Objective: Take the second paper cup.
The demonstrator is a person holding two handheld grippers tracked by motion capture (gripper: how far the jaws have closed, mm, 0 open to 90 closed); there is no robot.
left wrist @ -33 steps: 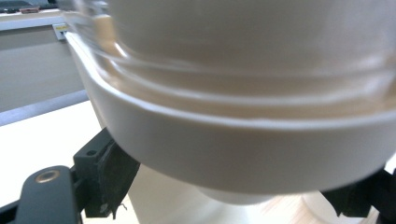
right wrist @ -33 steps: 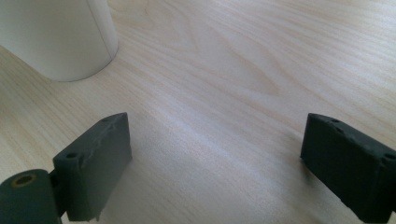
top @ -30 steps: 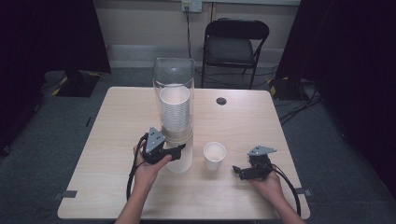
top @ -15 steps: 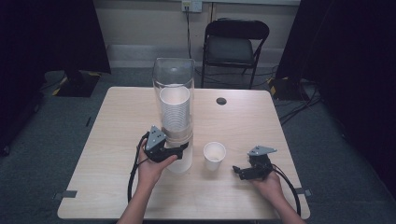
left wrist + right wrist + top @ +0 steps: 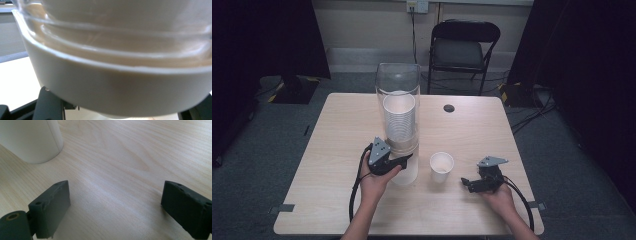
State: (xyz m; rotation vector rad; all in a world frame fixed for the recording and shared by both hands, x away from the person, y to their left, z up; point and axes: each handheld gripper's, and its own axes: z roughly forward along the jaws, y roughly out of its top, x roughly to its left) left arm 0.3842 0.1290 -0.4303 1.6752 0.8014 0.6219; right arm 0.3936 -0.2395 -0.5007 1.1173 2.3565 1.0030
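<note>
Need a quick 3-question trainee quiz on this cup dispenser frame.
1. True or false: the right tool holds the loose cup.
2. Which tool is at the foot of the clear dispenser tube? A: left. B: right.
3. What fills the tube?

Key:
1. False. Its jaws stand open over the table, apart from the cup.
2. A. The left tool has just been closing its jaws, with the lowest cup between them.
3. A stack of white cups.
</note>
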